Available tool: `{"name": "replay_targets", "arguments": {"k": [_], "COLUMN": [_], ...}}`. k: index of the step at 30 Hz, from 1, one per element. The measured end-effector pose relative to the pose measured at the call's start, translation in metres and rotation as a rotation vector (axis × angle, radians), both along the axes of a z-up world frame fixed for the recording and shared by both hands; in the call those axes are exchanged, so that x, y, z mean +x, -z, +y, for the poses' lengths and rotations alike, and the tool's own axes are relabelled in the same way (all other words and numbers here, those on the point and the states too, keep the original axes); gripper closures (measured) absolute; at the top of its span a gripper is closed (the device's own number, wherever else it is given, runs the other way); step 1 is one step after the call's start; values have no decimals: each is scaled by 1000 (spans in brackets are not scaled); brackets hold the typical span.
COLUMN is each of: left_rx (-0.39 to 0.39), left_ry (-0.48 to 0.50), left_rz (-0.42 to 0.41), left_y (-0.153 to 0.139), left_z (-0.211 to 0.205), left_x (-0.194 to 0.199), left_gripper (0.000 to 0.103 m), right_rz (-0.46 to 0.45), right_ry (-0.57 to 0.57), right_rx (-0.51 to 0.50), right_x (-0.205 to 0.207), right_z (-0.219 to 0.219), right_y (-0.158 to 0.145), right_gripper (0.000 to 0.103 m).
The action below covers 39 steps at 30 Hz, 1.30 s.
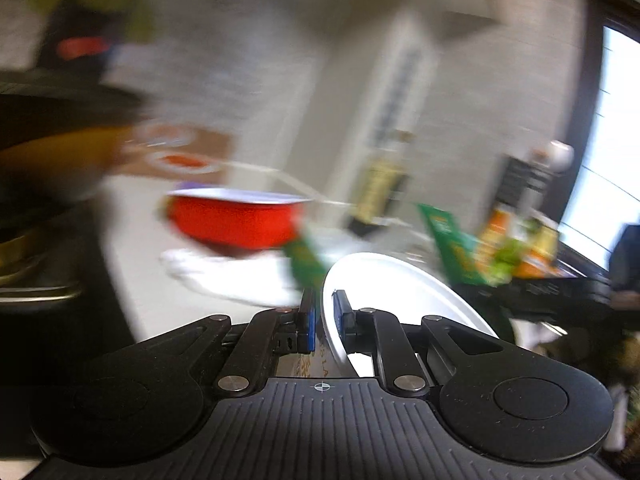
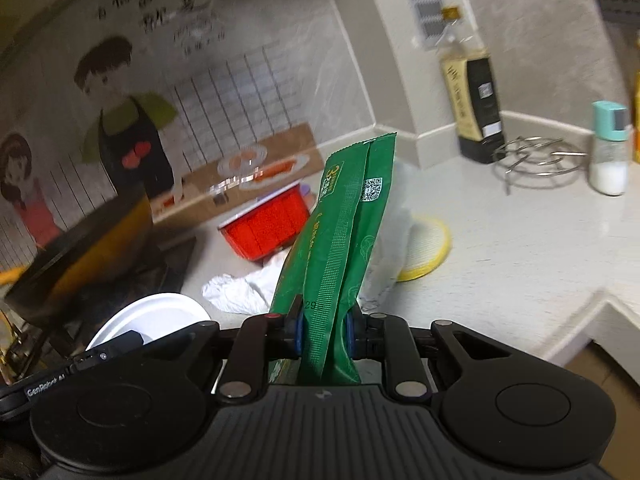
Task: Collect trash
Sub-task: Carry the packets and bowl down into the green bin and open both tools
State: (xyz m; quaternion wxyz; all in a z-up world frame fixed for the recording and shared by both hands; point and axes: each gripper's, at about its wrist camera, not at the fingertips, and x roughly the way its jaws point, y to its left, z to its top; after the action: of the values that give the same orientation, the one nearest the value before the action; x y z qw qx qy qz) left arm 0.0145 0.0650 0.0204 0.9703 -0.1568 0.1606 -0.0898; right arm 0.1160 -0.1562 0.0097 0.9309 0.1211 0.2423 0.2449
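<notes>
My left gripper (image 1: 324, 316) is shut on the rim of a white paper cup (image 1: 400, 288), held above the counter; the cup also shows in the right wrist view (image 2: 152, 316). My right gripper (image 2: 322, 332) is shut on a green snack wrapper (image 2: 348, 216), which stands upright between the pads. A red plastic tub (image 2: 266, 226) and a crumpled white tissue (image 2: 240, 288) lie on the white counter (image 2: 500, 248) beyond. The left wrist view is blurred; the red tub (image 1: 236, 220) and tissue (image 1: 228, 276) show ahead there.
A dark wok (image 2: 84, 248) sits on the stove at the left. A yellow-rimmed mat (image 2: 428, 248), a dark bottle (image 2: 474, 100), a wire trivet (image 2: 536, 160) and a white shaker (image 2: 608, 156) stand on the counter. The counter edge (image 2: 580, 320) drops off at the right.
</notes>
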Motion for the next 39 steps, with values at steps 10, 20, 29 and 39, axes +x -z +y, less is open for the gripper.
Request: {"name": "replay_targets", "arguments": {"k": [10, 20, 29, 39], "left_rx": [99, 256, 314, 279], "left_ry": [297, 409, 213, 251], "left_rz": [102, 463, 771, 985], "left_y": [50, 229, 368, 486], "left_z": [-113, -231, -271, -273], "left_x": [9, 70, 119, 152], "left_gripper": [90, 90, 90, 83], "right_rz": [-82, 114, 264, 302], "right_ry": [271, 436, 485, 499], "right_rx": [-74, -171, -50, -75], "right_x": [-115, -181, -177, -171], "right_z": [-111, -163, -187, -187], "right_y": [37, 174, 270, 291], "right_gripper": [85, 85, 85, 85]}}
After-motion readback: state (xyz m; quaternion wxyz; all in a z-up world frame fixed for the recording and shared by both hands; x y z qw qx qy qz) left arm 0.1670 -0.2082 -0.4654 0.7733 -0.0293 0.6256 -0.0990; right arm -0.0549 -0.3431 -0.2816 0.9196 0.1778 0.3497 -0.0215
